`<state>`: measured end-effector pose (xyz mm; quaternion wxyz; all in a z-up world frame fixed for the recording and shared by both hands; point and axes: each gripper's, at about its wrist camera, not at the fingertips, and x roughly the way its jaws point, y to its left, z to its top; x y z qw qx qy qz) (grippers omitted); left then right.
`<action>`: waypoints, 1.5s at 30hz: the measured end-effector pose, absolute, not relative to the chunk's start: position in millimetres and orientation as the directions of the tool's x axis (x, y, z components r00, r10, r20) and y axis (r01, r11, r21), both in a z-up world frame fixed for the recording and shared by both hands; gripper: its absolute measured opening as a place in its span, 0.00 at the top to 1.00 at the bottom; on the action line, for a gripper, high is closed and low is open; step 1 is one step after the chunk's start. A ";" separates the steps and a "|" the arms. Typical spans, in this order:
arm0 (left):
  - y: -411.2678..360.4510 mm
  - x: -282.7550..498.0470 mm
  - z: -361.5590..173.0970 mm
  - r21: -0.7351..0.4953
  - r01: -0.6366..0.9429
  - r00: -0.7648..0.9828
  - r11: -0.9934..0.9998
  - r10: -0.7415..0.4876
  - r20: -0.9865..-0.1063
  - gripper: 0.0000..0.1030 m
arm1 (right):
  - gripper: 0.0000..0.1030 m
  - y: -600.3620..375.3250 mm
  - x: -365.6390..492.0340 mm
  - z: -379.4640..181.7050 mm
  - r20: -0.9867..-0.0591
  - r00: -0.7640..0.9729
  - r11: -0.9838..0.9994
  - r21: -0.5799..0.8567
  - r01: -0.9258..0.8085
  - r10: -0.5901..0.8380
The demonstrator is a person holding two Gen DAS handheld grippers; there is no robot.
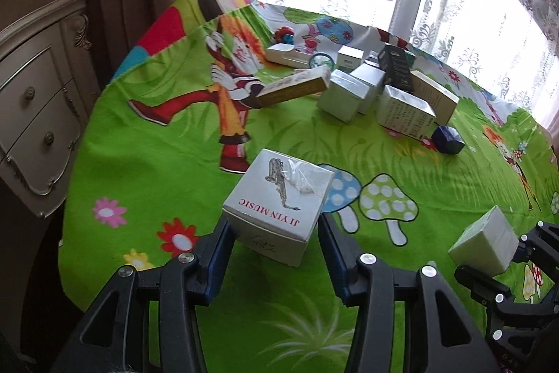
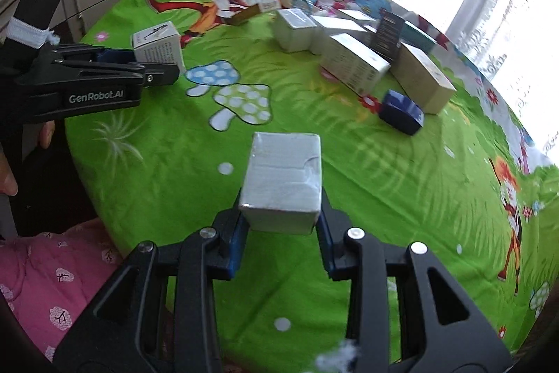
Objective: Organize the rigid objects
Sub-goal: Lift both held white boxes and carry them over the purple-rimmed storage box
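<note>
Left gripper (image 1: 276, 233): fingers clamp white music box (image 1: 279, 205), near surface (image 1: 139, 145) left edge. Right gripper (image 2: 283, 226): fingers clamp plain box (image 2: 283, 177); only this view shows pink clothing (image 2: 52, 285). Box cluster (image 2: 353, 58) far side; open green middle.

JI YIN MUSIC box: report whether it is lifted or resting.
Lifted: the JI YIN MUSIC box hangs tilted in the left gripper, above the cloth.

the bench cloth (image 2: 174, 170) was bright green, printed with cartoon figures, flowers and spotted mushrooms in blue and pale green. the held box (image 1: 279, 201) was white with red lettering and a grey saxophone drawing. the other held box (image 2: 283, 180) was plain pale grey. at two o'clock lay a dark blue box (image 2: 401, 112).
</note>
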<state>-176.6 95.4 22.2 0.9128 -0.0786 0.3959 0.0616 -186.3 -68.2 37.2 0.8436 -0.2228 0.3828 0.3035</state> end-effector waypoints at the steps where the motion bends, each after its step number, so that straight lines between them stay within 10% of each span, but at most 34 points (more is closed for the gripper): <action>1: 99.1 -179.9 26.3 -0.093 -0.183 0.684 0.979 0.059 -0.727 0.52 | 0.62 -62.8 -189.4 43.9 -0.764 0.533 0.705 -0.150 -0.693 0.362; 12: 105.8 -218.9 166.4 -0.008 -0.248 0.896 0.969 0.226 -0.381 0.52 | 0.62 -71.7 -200.4 192.5 -0.350 0.816 0.811 -0.208 -0.547 0.460; 24: 35.7 -272.6 243.8 0.066 -0.139 0.989 0.988 0.141 -0.033 0.52 | 0.62 -134.8 -272.5 271.0 0.144 0.972 0.960 -0.239 -0.149 0.187; 45: -191.7 -296.2 239.8 0.197 0.405 0.910 0.893 -0.415 0.008 0.52 | 0.62 -344.3 -329.4 244.8 0.033 0.928 0.905 -0.212 0.370 -0.372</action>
